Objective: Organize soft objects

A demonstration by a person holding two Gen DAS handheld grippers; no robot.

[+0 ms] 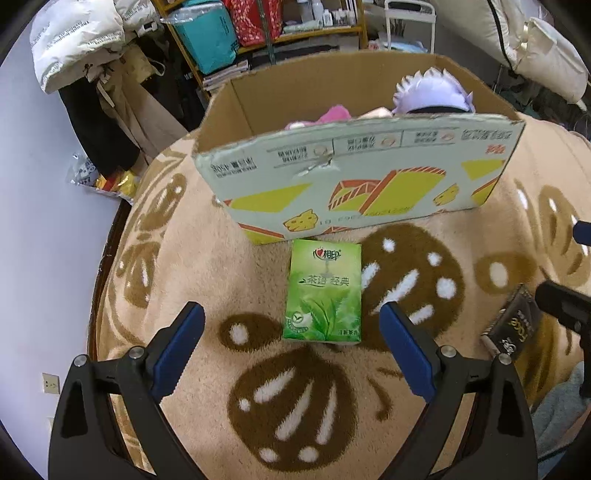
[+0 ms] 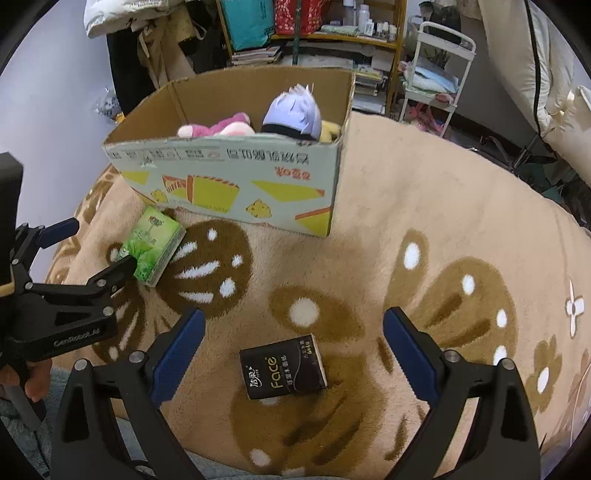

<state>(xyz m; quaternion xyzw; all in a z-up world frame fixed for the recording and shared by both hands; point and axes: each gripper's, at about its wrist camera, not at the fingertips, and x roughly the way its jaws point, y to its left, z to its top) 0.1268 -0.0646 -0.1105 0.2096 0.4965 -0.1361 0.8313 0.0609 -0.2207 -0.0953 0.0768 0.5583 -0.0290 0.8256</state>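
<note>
A green tissue pack (image 1: 322,291) lies on the beige blanket in front of an open cardboard box (image 1: 354,173). My left gripper (image 1: 291,325) is open, its fingers either side of the pack's near end, not touching it. A black tissue pack (image 2: 282,365) lies between the open fingers of my right gripper (image 2: 293,332), a little below the tips. The box (image 2: 236,184) holds a pink plush (image 2: 218,128) and a purple-haired plush (image 2: 293,112). The green pack (image 2: 157,245) and the left gripper (image 2: 92,251) also show in the right wrist view. The black pack (image 1: 511,325) shows at the right of the left wrist view.
The blanket (image 2: 424,206) with brown prints covers a round surface. Behind it stand a shelf with bags and books (image 2: 314,33), hanging coats (image 1: 103,92) and a white rack (image 2: 436,70). White bedding (image 1: 546,48) lies at the right.
</note>
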